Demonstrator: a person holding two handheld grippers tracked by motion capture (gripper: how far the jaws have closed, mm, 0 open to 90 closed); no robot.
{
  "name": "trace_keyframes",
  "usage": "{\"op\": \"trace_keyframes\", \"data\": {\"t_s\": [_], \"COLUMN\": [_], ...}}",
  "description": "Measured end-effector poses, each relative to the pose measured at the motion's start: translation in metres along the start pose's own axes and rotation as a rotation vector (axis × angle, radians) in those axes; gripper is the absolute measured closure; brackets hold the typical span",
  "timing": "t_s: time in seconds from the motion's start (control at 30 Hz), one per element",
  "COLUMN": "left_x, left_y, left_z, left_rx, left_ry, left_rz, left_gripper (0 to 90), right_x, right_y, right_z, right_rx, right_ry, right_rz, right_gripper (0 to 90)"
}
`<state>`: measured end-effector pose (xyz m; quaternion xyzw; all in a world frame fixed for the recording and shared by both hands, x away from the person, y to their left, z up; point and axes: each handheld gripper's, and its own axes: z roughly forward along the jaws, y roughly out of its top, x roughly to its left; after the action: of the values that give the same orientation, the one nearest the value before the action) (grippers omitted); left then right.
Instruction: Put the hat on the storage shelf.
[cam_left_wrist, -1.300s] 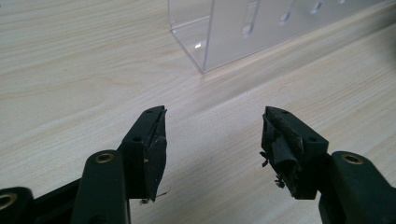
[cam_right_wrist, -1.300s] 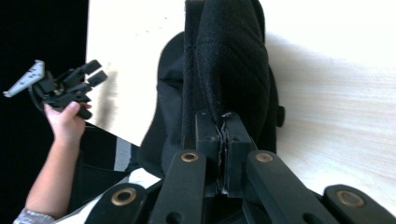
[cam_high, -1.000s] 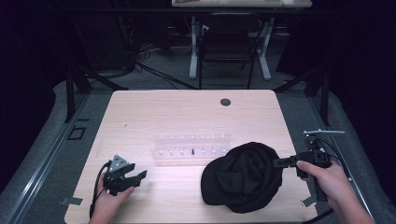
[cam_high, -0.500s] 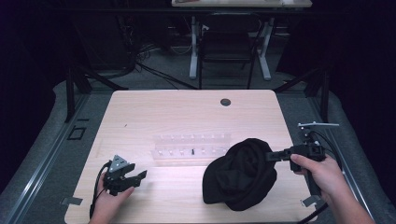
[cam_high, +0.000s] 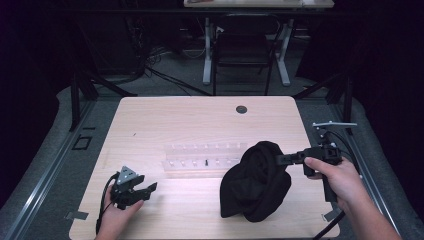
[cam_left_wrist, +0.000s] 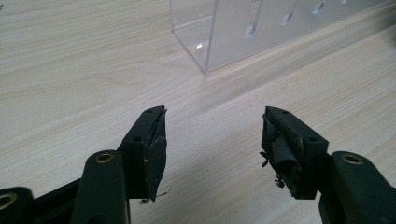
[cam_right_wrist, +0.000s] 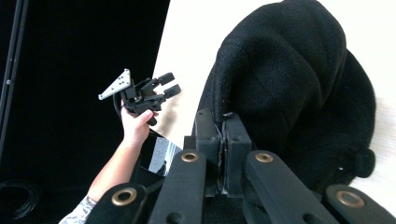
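Lifted since before, black hat hangs from right claw pinching its edge (left claw spread).

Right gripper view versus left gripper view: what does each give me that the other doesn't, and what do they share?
The right gripper view alone has the right gripper pinched shut on an edge of the black cap, which hangs bunched from it, and farther off the left gripper held in a hand. The left gripper view alone has the clear plastic rack standing ahead of the left gripper's open jaws, with nothing between them. Both share the light wooden table.
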<state>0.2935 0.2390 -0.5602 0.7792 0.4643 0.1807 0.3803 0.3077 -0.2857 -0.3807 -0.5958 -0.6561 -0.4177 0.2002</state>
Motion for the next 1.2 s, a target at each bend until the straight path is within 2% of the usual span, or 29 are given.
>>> {"op": "trace_keyframes", "data": {"t_s": [0.5,1.2], "left_x": [0.000,0.000], "left_y": [0.000,0.000], "left_z": [0.000,0.000], "left_rx": [0.000,0.002], "left_ry": [-0.002,-0.001], "left_rz": [0.003,0.010], "left_gripper": [40.5,40.4], "right_x": [0.025,0.057], "right_y": [0.006,0.022], "right_z": [0.002,-0.013], "right_rx": [-0.011,-0.082], "right_ry": [0.027,0.044], "right_rz": [-0.061,-0.114], "right_gripper": [88.1,88.1]}}
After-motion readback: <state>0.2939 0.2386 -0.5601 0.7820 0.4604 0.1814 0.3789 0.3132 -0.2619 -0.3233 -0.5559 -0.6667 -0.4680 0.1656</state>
